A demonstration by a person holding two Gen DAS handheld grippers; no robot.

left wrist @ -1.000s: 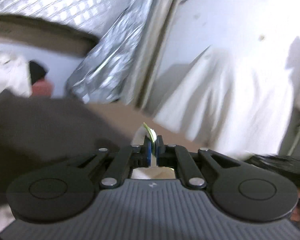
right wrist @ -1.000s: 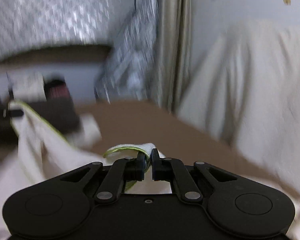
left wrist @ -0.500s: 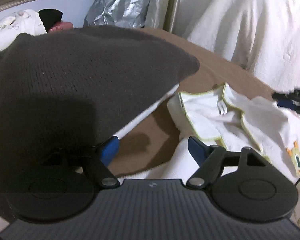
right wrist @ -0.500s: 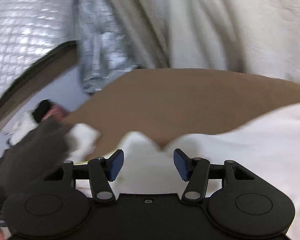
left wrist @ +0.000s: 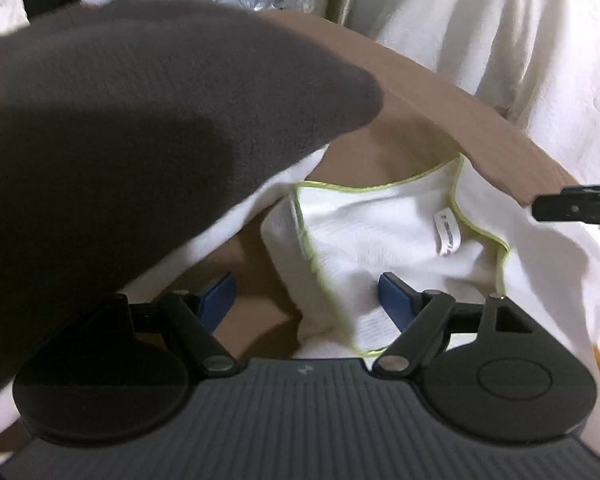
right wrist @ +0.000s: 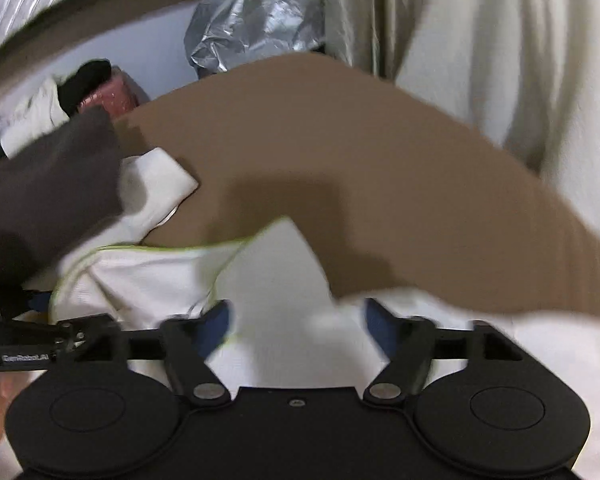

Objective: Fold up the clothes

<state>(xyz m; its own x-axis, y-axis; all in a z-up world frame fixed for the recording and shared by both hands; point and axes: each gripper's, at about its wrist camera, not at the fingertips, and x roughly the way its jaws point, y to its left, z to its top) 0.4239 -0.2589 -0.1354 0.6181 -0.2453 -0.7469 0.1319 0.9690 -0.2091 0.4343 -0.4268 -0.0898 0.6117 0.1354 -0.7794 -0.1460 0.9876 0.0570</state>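
A white garment [left wrist: 380,232] with lime-green trim and a small label lies crumpled on the brown surface [left wrist: 420,120]. My left gripper [left wrist: 308,296] hangs just over its left edge. The jaws are wide apart and closing, with the trimmed edge between them, and the blue pads do not touch the cloth. My right gripper [right wrist: 298,320] hovers over the same white garment [right wrist: 276,264]. Its jaws are opening, and loose white fabric lies under the gap, not pinched. One finger [left wrist: 576,208] of the right gripper shows at the right edge of the left wrist view.
A dark grey knit garment [left wrist: 120,120] covers the left side and overlaps white cloth beneath; it also shows in the right wrist view [right wrist: 48,184]. Cream fabric [left wrist: 500,40] hangs beyond the brown surface [right wrist: 340,140]. Silver foil [right wrist: 256,12] and a pile of clothes [right wrist: 76,92] sit at the back left.
Both grippers were shut on the garment's green-trimmed edge a second ago. They have let go, opened and tipped down, and the garment now lies on the brown surface.
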